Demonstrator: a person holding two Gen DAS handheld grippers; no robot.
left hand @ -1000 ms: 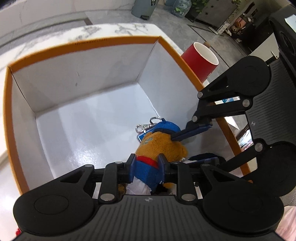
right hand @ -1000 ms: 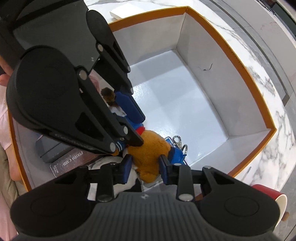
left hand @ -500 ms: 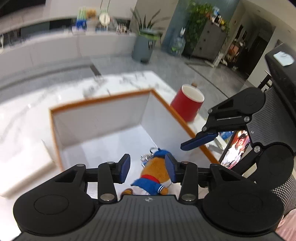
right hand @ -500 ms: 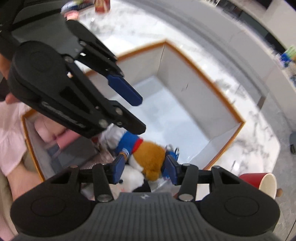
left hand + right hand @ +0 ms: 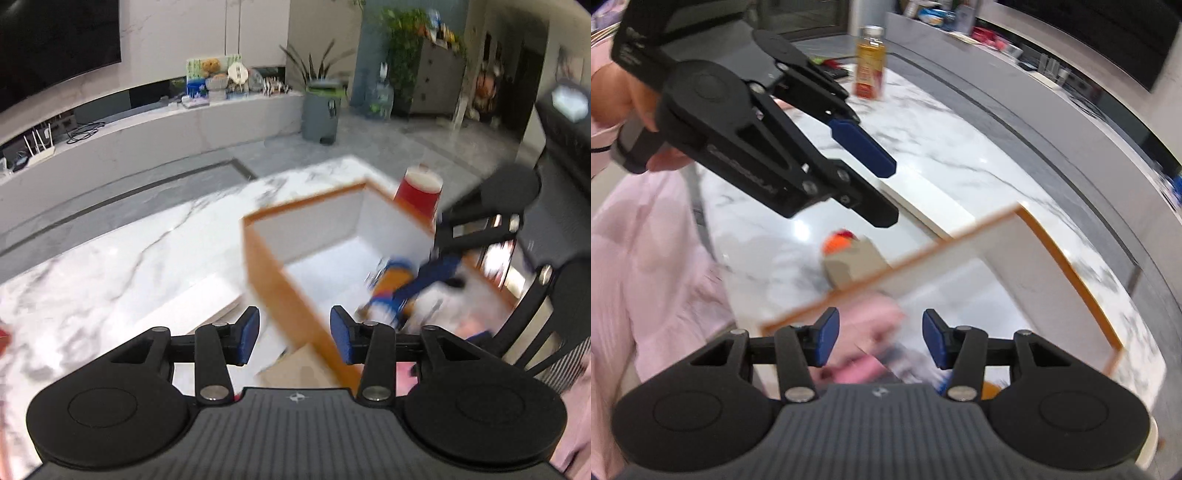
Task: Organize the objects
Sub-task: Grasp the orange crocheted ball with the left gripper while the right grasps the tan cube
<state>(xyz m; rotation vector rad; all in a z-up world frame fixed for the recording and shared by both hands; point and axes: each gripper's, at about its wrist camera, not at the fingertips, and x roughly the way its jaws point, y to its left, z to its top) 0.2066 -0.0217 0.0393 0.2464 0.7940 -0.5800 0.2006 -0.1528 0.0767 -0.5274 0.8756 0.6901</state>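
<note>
An orange-rimmed white box (image 5: 273, 280) stands on the marble table; it also shows in the right wrist view (image 5: 1067, 266). A brown plush bear in blue clothes (image 5: 391, 280) lies inside it, blurred. My left gripper (image 5: 294, 335) is open and empty, raised above the box's near left wall. My right gripper (image 5: 879, 339) is open and empty above the box's near corner, over pink items (image 5: 875, 325) in the box. In the right wrist view the left gripper (image 5: 864, 173) hangs open above the table.
A red cup (image 5: 419, 195) stands behind the box. A juice bottle (image 5: 870, 62) stands on the far table. A beige object with an orange top (image 5: 849, 258) and a flat white slab (image 5: 923, 203) lie beside the box. The person's pink sleeve (image 5: 646, 266) is at left.
Both grippers let go of the plush bear, opened and lifted up and away from the box. The bear stays inside the box.
</note>
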